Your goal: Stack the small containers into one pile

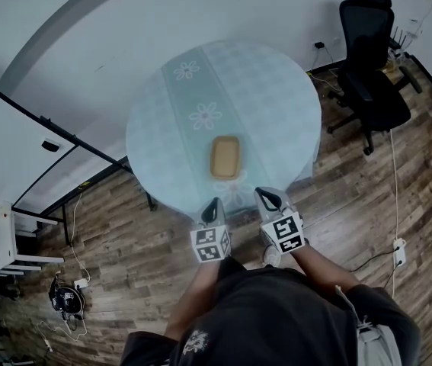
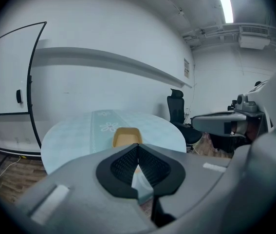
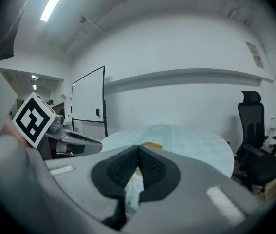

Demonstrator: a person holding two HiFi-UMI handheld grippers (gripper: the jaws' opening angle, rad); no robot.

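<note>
One tan rectangular container [image 1: 225,157] sits on the round table [image 1: 276,90], near its front edge; whether it is a single tub or a pile I cannot tell. It shows just past the closed jaws as a container [image 2: 126,136] in the left gripper view, and as a sliver of container [image 3: 152,145] in the right gripper view. My left gripper [image 1: 213,205] and right gripper [image 1: 266,197] hover side by side at the table's near edge, short of the container. Both are shut with nothing between their pads.
The table carries a pale blue cloth with a flowered runner [image 1: 194,97]. A black office chair [image 1: 368,75] stands at the right on the wood floor. A whiteboard [image 1: 17,158] and a white chair [image 1: 10,242] stand at the left. Cables lie on the floor.
</note>
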